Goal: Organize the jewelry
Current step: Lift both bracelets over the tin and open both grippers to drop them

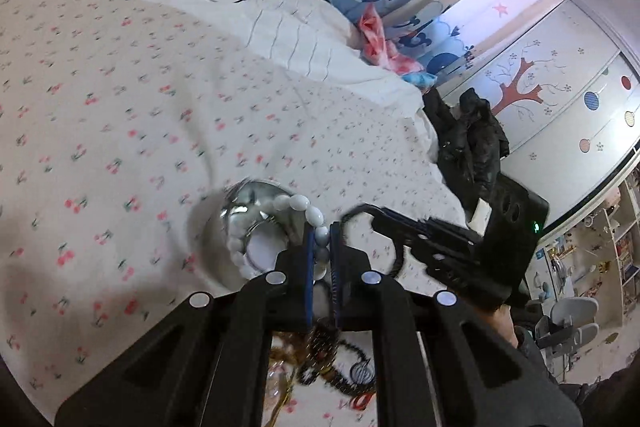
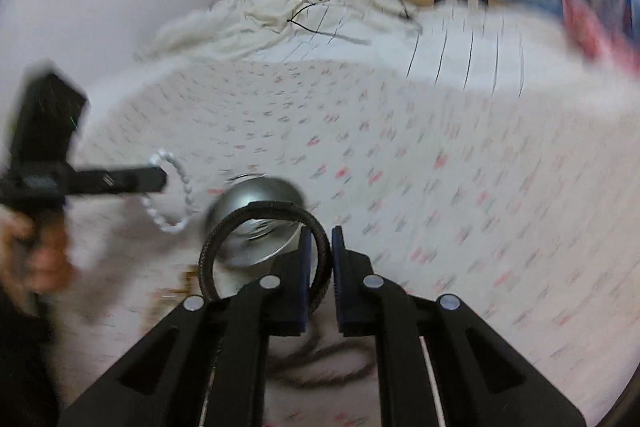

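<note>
My left gripper (image 1: 321,241) is shut on a white bead bracelet (image 1: 296,205) and holds it over a shiny metal bowl (image 1: 256,197) on the cherry-print bedsheet. My right gripper (image 2: 320,247) is shut on a black braided bracelet (image 2: 264,211) and holds it above the same bowl (image 2: 256,195). In the right wrist view the left gripper (image 2: 162,179) comes in from the left with the white bracelet (image 2: 178,195) hanging from it. In the left wrist view the right gripper (image 1: 368,213) sits just right of mine with the black bracelet (image 1: 352,215). A tangle of other jewelry (image 1: 320,367) lies below the left gripper.
A rumpled white striped duvet (image 1: 280,27) lies at the far side of the bed. A black garment (image 1: 472,139) hangs at the bed's right edge. A brown cord or necklace (image 2: 320,363) lies on the sheet under my right gripper. The right wrist view is motion-blurred.
</note>
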`<state>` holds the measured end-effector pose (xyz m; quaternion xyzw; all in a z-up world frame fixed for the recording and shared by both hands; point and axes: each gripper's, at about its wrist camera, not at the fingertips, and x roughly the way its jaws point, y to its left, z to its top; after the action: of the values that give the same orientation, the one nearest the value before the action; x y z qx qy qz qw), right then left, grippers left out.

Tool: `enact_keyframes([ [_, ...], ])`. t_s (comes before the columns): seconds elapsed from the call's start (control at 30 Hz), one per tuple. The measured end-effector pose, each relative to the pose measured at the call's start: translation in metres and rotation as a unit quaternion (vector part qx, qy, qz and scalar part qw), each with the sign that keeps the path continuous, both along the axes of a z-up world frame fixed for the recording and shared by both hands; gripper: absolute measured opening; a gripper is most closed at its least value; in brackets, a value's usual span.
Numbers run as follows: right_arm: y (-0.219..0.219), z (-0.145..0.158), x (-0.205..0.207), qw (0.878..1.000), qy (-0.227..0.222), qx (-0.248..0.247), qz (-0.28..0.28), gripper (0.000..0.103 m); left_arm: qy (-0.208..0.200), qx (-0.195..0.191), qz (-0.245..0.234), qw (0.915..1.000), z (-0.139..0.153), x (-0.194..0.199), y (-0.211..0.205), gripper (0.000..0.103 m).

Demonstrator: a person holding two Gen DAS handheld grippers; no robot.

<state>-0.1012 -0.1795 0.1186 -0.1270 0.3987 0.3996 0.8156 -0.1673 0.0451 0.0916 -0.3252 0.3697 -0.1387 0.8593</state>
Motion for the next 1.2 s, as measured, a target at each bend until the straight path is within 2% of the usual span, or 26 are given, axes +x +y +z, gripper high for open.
enact_keyframes([
  [0.13, 0.035, 0.008, -0.006, 0.995, -0.079, -0.056, 0.004, 0.011, -0.01, -0.007, -0.003, 0.9999, 0.0, 0.013, -0.006, 0.007],
  [0.2, 0.047, 0.007, -0.006, 0.993, -0.098, -0.071, 0.005, 0.011, -0.009, -0.006, -0.004, 0.9999, -0.003, 0.02, -0.007, 0.007],
  [0.3, 0.057, 0.003, -0.006, 0.989, -0.114, -0.091, 0.01, 0.011, -0.001, -0.004, -0.001, 1.0, -0.011, 0.027, -0.006, 0.007],
  [0.4, 0.064, -0.006, -0.004, 0.989, -0.112, -0.1, 0.014, 0.011, 0.019, 0.005, 0.002, 0.9998, -0.025, 0.03, -0.003, 0.007],
  [0.57, 0.071, -0.019, -0.002, 0.991, -0.09, -0.097, 0.023, 0.011, 0.065, 0.022, 0.003, 0.9976, -0.047, 0.032, 0.001, 0.009],
  [0.67, 0.076, -0.02, -0.006, 0.992, -0.084, -0.093, 0.027, 0.011, 0.071, 0.024, -0.004, 0.9971, -0.047, 0.029, 0.002, 0.018],
  [0.7, 0.076, -0.02, -0.006, 0.993, -0.077, -0.089, 0.029, 0.011, 0.07, 0.027, -0.003, 0.9972, -0.044, 0.027, 0.003, 0.024],
  [0.73, 0.074, -0.02, -0.003, 0.995, -0.052, -0.075, 0.034, 0.011, 0.068, 0.029, -0.002, 0.9973, -0.042, 0.026, 0.004, 0.031],
  [0.83, 0.068, -0.025, 0.006, 0.998, 0.022, -0.03, 0.051, 0.014, 0.054, 0.029, 0.002, 0.9981, -0.032, 0.018, 0.007, 0.039],
  [0.93, 0.058, -0.027, 0.013, 0.997, 0.067, -0.006, 0.047, 0.015, 0.045, 0.033, 0.009, 0.9984, -0.021, 0.007, 0.009, 0.045],
  [1.0, 0.047, -0.024, 0.015, 0.998, 0.058, -0.007, 0.02, 0.024, 0.043, 0.043, 0.01, 0.9981, -0.015, -0.002, 0.008, 0.046],
  [1.03, 0.041, -0.021, 0.016, 0.998, 0.057, -0.002, 0.011, 0.035, 0.044, 0.05, 0.01, 0.9977, -0.014, -0.005, 0.006, 0.046],
  [1.2, -0.004, -0.005, -0.001, 0.997, 0.064, 0.032, -0.009, 0.043, 0.051, 0.087, 0.006, 0.9949, -0.009, -0.031, 0.0, 0.052],
])
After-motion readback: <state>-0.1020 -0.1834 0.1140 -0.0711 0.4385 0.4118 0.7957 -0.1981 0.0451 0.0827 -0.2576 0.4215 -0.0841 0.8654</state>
